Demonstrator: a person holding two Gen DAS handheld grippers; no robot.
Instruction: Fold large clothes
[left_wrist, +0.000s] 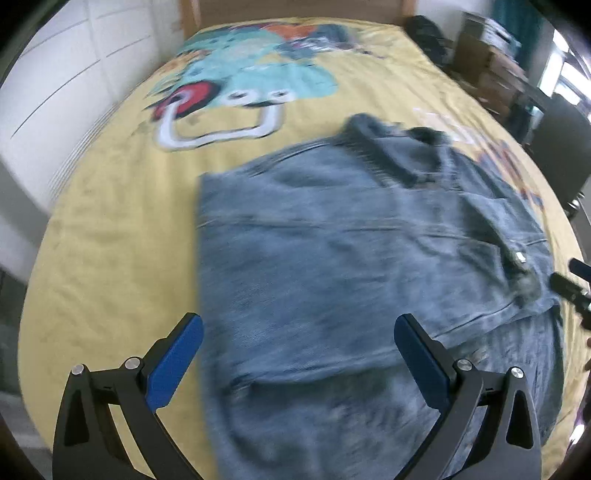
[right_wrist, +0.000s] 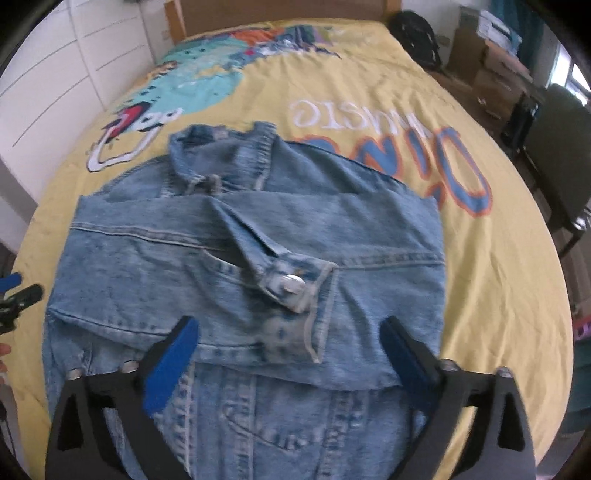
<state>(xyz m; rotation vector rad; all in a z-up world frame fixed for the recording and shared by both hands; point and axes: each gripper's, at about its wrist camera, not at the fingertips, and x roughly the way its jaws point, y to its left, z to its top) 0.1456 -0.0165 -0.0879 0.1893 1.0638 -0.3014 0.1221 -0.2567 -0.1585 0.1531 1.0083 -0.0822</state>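
the jean jacket (right_wrist: 251, 258) lies partly folded on the yellow bed (right_wrist: 498, 258). it looks thick and heavy but floppy. both tongs (left_wrist: 298, 334) (right_wrist: 288, 334) hang spread wide, holding nothing. grab the thick bottom edge.

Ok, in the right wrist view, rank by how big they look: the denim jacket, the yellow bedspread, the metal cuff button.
1. yellow bedspread, stretching across nearly the whole view
2. denim jacket, lying on it
3. metal cuff button, far smaller
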